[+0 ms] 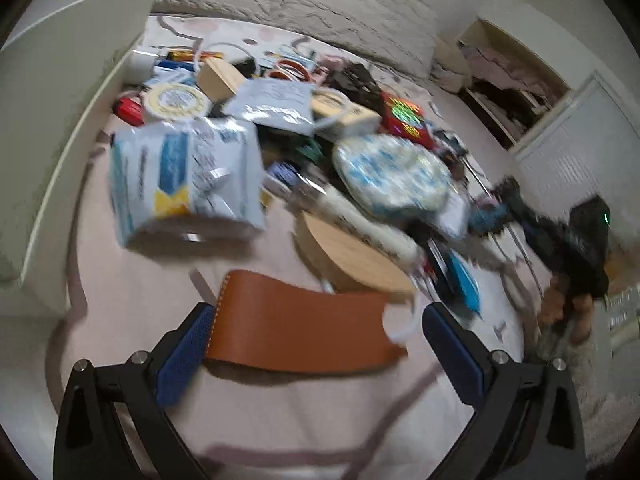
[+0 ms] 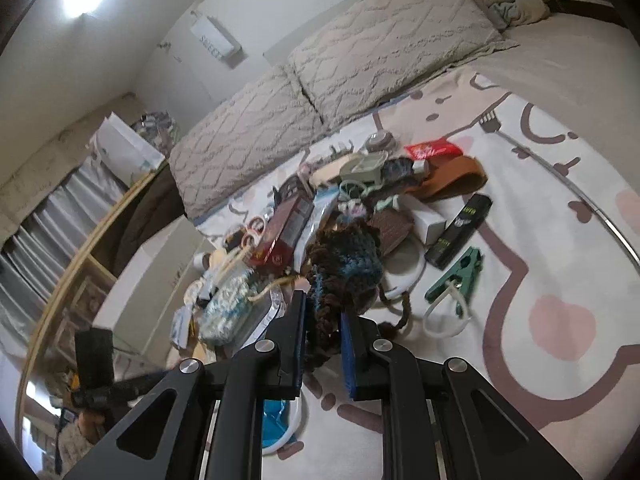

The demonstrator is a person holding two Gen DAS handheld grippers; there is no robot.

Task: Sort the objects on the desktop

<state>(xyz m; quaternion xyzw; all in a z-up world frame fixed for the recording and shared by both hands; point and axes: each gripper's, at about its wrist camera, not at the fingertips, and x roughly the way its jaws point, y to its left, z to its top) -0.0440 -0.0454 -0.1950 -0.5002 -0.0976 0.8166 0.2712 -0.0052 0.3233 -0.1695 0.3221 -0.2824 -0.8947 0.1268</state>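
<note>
Right gripper (image 2: 323,312) jaws nearly closed, clamped on the dark brown/teal knitted piece (image 2: 344,264); the yarn is pinched between the blue pads (image 2: 347,356) and bulges out past the tips, brown tassel cords hanging beside the right jaw. Just past it sits the clutter pile: a red-brown box (image 2: 286,232) ahead-left of the jaws, a white box (image 2: 426,222) and black tube (image 2: 460,232) ahead-right, a green clamp (image 2: 456,274) with a white loop right of the tips. All of it lies on a pale patterned bedsheet (image 2: 560,264), grey pillows (image 2: 360,60) beyond the pile. Left gripper (image 1: 316,344) jaws wide open, holding nothing; the tan leather strap (image 1: 296,328) lies flat on the sheet between them, its left end right at the left pad (image 1: 184,356), clear of the right pad. Ahead of the jaws: blue-white foil packet (image 1: 184,176) ahead-left, a round wooden piece (image 1: 352,256) ahead-centre, a blue floral pouch (image 1: 392,176) beyond that. The left view is blurred, so finer contact can't be told.
</note>
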